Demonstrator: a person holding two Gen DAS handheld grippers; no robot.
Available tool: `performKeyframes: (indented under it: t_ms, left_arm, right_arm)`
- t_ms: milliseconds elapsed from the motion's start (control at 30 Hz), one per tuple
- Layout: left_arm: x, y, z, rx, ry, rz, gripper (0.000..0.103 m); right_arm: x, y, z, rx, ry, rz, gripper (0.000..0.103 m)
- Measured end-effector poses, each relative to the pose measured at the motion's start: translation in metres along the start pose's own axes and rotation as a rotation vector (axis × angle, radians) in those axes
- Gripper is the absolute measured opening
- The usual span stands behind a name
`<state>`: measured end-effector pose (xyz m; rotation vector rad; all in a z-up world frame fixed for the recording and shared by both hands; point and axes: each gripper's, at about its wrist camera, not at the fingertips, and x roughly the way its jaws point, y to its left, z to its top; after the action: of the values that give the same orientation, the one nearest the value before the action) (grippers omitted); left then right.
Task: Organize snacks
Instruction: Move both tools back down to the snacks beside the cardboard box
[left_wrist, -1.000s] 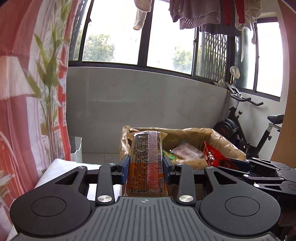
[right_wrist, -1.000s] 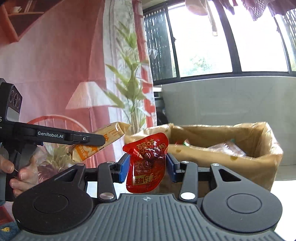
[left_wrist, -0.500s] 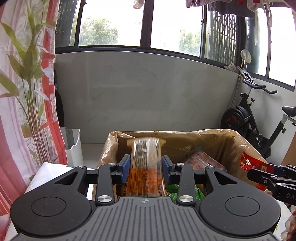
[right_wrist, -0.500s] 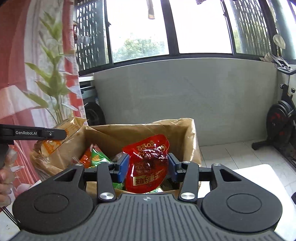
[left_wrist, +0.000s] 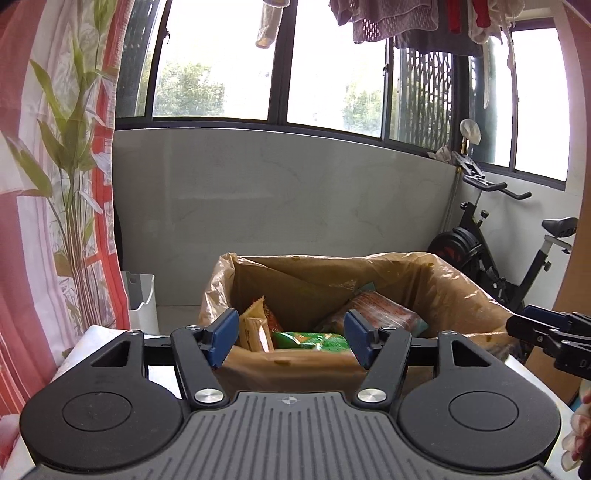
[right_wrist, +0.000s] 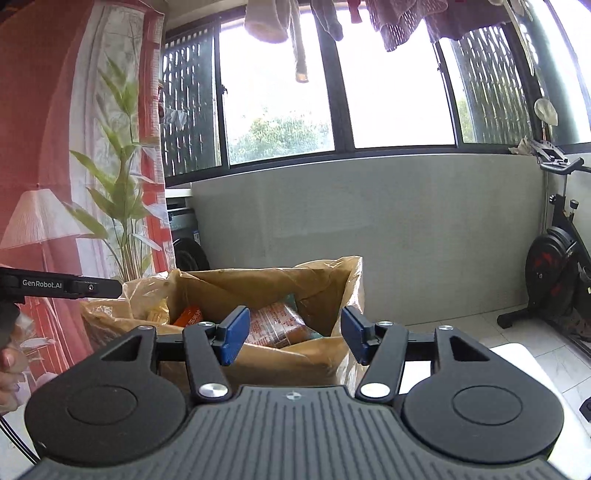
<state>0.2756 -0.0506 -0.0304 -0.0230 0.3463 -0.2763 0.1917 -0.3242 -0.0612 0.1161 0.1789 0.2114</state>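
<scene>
A brown cardboard box (left_wrist: 295, 284) lined with clear plastic stands on the table and holds several snack packs. In the left wrist view an orange pack (left_wrist: 255, 328), a green pack (left_wrist: 314, 339) and a red-patterned pack (left_wrist: 384, 314) lie inside. My left gripper (left_wrist: 290, 339) is open and empty just above the box's near rim. My right gripper (right_wrist: 290, 336) is open and empty over the same box (right_wrist: 258, 284); the red-patterned pack (right_wrist: 277, 328) shows between its fingers. Each gripper's tip shows in the other's view.
A white table surface (right_wrist: 517, 354) lies under the box. A white bin (left_wrist: 142, 306) stands on the floor to the left. An exercise bike (left_wrist: 491, 258) stands at the right by the grey wall. A red and white curtain (left_wrist: 48, 221) hangs at the left.
Both grippers have opened. The orange pack left the left gripper and the red pouch left the right gripper; both went into the box. Both grippers sit closer over the box.
</scene>
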Motion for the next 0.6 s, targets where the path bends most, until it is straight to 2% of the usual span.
performKeyframes:
  t_ms: [133, 267, 433, 600]
  left_arm:
    - [-0.029, -0.008, -0.023, 0.006, -0.008, -0.039, 0.066]
    - [-0.037, -0.013, -0.044, 0.031, 0.022, -0.059, 0.065]
    - [-0.024, -0.008, -0.072, 0.021, 0.122, -0.047, 0.060]
    - [-0.014, 0.000, -0.087, 0.001, 0.180, -0.030, 0.059]
  right_arm:
    - [-0.019, 0.002, -0.018, -0.015, 0.005, 0.001, 0.058]
    - [-0.025, 0.001, -0.037, 0.015, 0.059, -0.008, 0.058]
    - [-0.009, 0.001, -0.067, 0.043, 0.207, -0.014, 0.058]
    - [0.019, 0.013, -0.099, 0.020, 0.386, -0.009, 0.058]
